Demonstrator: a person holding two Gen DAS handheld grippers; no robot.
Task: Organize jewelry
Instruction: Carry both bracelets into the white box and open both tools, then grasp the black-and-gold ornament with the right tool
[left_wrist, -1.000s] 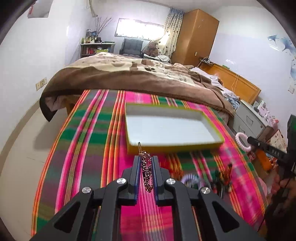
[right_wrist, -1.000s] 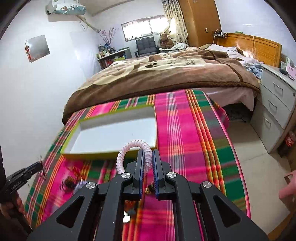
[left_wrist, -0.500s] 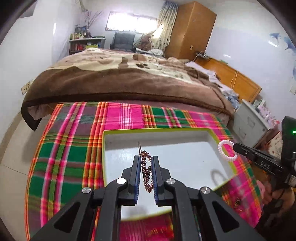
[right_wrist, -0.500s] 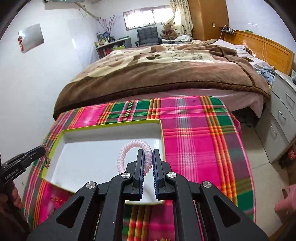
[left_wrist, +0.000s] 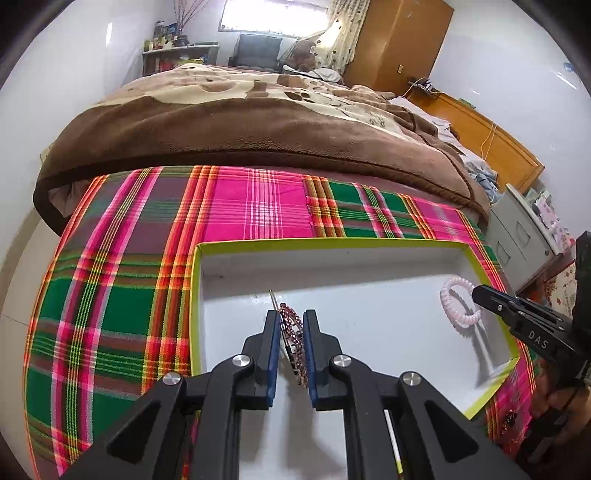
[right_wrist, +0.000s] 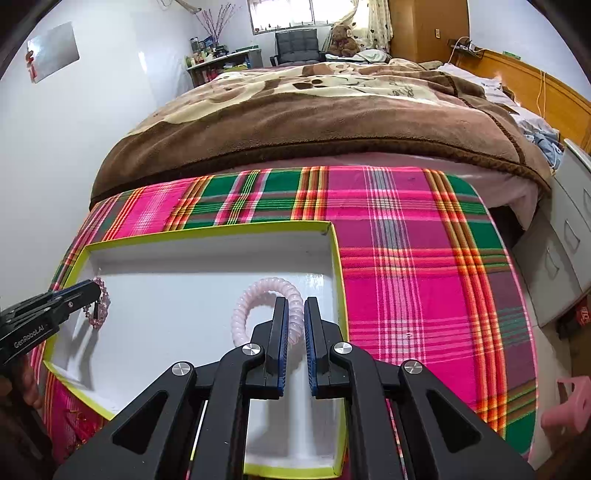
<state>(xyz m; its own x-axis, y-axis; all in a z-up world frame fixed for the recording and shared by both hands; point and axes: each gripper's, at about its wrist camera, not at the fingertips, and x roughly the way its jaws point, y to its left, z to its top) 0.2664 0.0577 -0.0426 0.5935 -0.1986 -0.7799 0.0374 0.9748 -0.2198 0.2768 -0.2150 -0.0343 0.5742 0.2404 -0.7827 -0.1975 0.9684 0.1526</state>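
Reading "DAS", right tongs (left_wrist: 476, 291) pinch pink coil (left_wrist: 460, 306).

The left gripper (left_wrist: 290, 334) and the right gripper (right_wrist: 294, 321) are both reaching forward, jaws nearly closed, each pinching something between its pads.

A beaded bracelet (left_wrist: 293, 341) of dark red and purple stones, with a thin metal pin sticking up at its far end, stands on edge, pinched between the pads of the left gripper (left_wrist: 290, 345) above the left part of the tray (left_wrist: 325, 243). The tray is a shallow white box with a lime-green rim, lying flat on the plaid-covered tabletop (left_wrist: 110, 295). A pale pink spiral hair tie (right_wrist: 258, 306) arches upright in the grip of the right gripper (right_wrist: 294, 332), over the tray's right side.
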